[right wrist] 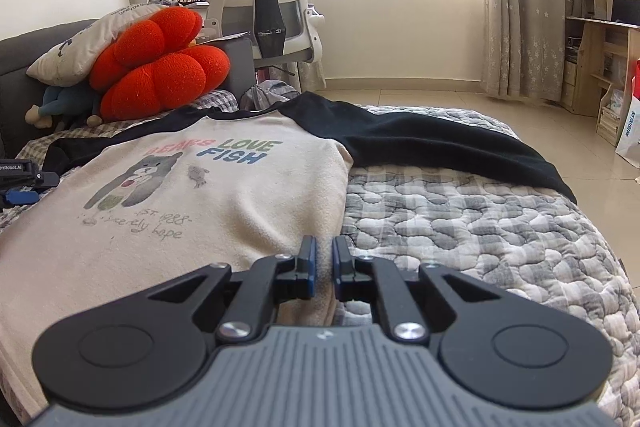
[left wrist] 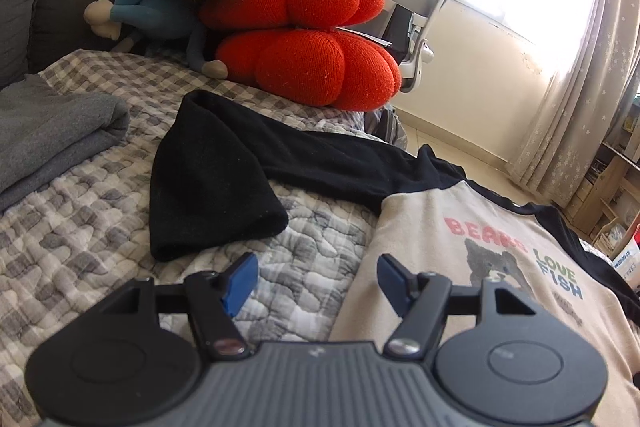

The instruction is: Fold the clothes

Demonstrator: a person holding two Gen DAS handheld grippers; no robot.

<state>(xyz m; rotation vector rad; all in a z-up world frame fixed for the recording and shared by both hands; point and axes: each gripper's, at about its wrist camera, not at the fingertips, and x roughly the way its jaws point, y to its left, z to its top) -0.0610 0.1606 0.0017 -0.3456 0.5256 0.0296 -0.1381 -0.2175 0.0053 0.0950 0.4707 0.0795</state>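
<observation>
Pinching the cream shirt [right wrist: 224, 211] hem, right gripper [right wrist: 324, 259] is clamped; left gripper [left wrist: 316, 279] hovers agape over the quilt [left wrist: 100, 227].

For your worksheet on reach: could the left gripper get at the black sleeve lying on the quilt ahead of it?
Probably yes. The left gripper is open and empty, and only bare quilt lies between its fingers and the folded-back black sleeve. Nothing blocks the way.

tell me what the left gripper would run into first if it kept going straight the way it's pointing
Probably the quilted bedspread right ahead of the open left gripper, since it points slightly downward. Carried further, the line reaches the shirt's black sleeve lying across it. Depth is hard to judge through the fisheye.
</observation>
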